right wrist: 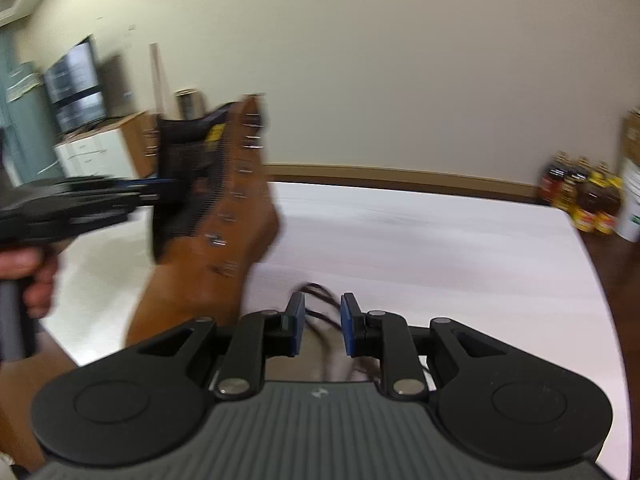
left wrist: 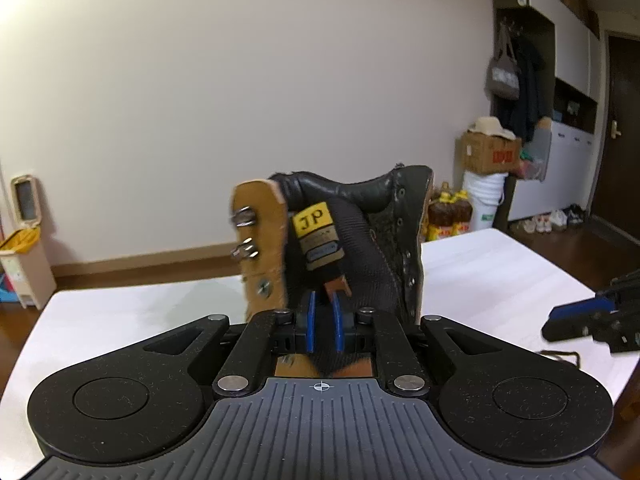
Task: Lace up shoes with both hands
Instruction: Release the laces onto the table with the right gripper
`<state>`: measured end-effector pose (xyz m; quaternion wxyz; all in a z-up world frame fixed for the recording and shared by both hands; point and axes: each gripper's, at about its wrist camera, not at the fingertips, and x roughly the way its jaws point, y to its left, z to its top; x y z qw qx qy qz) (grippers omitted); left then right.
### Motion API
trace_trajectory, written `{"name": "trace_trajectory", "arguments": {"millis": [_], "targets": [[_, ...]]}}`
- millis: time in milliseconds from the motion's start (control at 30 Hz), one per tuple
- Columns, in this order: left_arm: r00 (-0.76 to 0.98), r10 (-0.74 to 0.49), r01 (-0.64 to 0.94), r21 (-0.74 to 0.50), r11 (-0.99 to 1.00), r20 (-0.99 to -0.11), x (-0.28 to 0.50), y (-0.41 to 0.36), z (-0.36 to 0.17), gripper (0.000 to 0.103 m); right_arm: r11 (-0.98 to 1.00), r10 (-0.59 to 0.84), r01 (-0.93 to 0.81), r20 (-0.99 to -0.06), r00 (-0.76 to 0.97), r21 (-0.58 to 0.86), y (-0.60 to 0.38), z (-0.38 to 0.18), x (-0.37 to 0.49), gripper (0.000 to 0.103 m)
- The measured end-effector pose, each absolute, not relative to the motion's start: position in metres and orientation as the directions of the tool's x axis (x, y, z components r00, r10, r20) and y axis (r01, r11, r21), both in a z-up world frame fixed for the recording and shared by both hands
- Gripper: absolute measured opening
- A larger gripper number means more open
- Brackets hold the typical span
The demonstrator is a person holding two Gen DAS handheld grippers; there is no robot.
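A brown lace-up boot (left wrist: 264, 240) with metal lace hooks and a black tongue (left wrist: 360, 248) bearing a yellow JP label stands on the white table (left wrist: 500, 272). My left gripper (left wrist: 325, 320) reaches into the boot's front. Its blue pads stand a little apart on either side of the tongue's lower part. In the blurred right wrist view the boot (right wrist: 236, 216) stands at the left and the left gripper (right wrist: 160, 196) enters it from the left, with a hand (right wrist: 32, 276) on the grip. My right gripper (right wrist: 323, 318) is open low over the table. A dark lace (right wrist: 316, 300) lies between and just beyond its pads.
The right gripper (left wrist: 580, 320) shows at the right edge of the left wrist view, with a piece of lace (left wrist: 560, 356) below it. Bottles (left wrist: 448, 216), a white bucket (left wrist: 486, 200) and a cardboard box (left wrist: 488, 152) stand on the floor beyond the table. A bin (left wrist: 24, 248) stands at the left.
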<state>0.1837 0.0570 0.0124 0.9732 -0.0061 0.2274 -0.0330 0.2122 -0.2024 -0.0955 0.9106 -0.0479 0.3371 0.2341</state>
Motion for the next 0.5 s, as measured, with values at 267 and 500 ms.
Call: {"name": "trace_trajectory", "arguments": {"millis": [267, 500], "targets": [[0.894, -0.089, 0.081, -0.038, 0.996, -0.440, 0.165, 0.046, 0.009, 0.012, 0.887, 0.356, -0.459, -0.695, 0.624, 0.043, -0.226, -0.122, 0.194, 0.022], [0.879, -0.103, 0.090, -0.051, 0.995, -0.465, 0.159, 0.043, -0.001, 0.012, 0.916, 0.266, -0.401, -0.699, 0.663, -0.032, -0.234, -0.133, 0.190, 0.021]]}}
